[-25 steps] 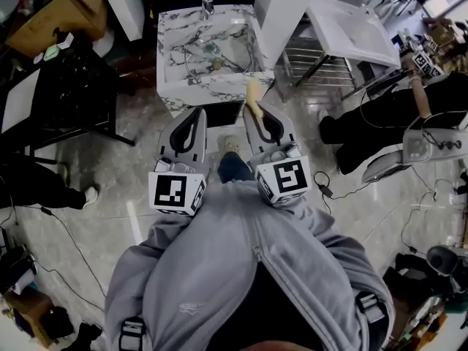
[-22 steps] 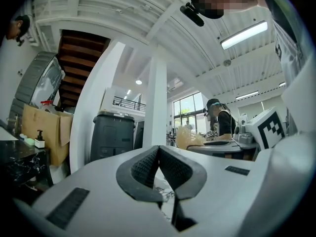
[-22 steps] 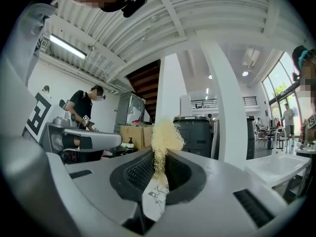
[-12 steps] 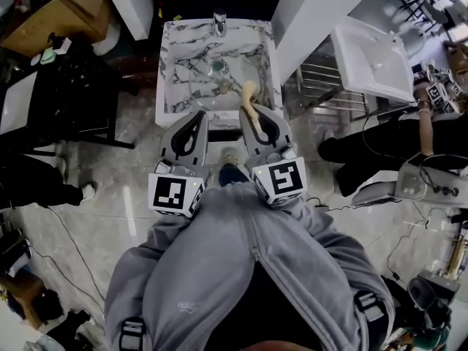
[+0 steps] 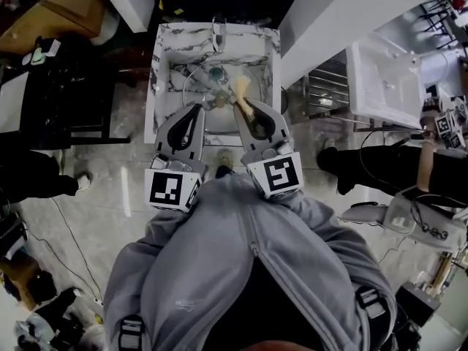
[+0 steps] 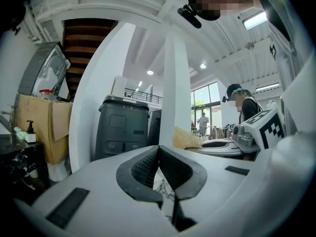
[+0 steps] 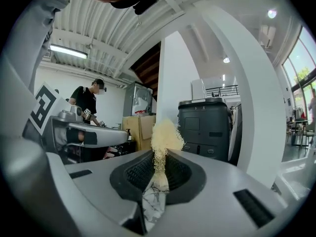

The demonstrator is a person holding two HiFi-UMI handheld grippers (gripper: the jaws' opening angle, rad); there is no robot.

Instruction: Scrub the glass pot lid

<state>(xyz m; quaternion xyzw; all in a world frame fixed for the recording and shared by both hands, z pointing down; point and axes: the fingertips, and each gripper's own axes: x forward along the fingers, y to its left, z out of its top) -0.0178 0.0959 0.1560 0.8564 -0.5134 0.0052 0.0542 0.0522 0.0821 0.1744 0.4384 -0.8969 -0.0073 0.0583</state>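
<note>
Glass pot lid (image 5: 199,86) in sink (image 5: 156,86) ahead | left gripper (image 6: 158,152) clenched, empty | right gripper (image 7: 159,159) grasping scrubber (image 7: 166,135)

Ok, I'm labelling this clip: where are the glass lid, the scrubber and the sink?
glass pot lid (image 5: 199,86), head view, on its glass left of centre.
scrubber (image 7: 165,135), right gripper view, on its fluffy tip above the jaws.
sink (image 5: 154,79), head view, on its left marble rim.

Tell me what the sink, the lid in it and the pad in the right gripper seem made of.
Sink: marble or marble-look stone, white with dark veins, glossy. Lid: clear glass, since the veining shows through; its rim may be metal. Pad, pinched in the right gripper: pale yellow loofah-like fibre, coarse and frayed, matte.
</note>
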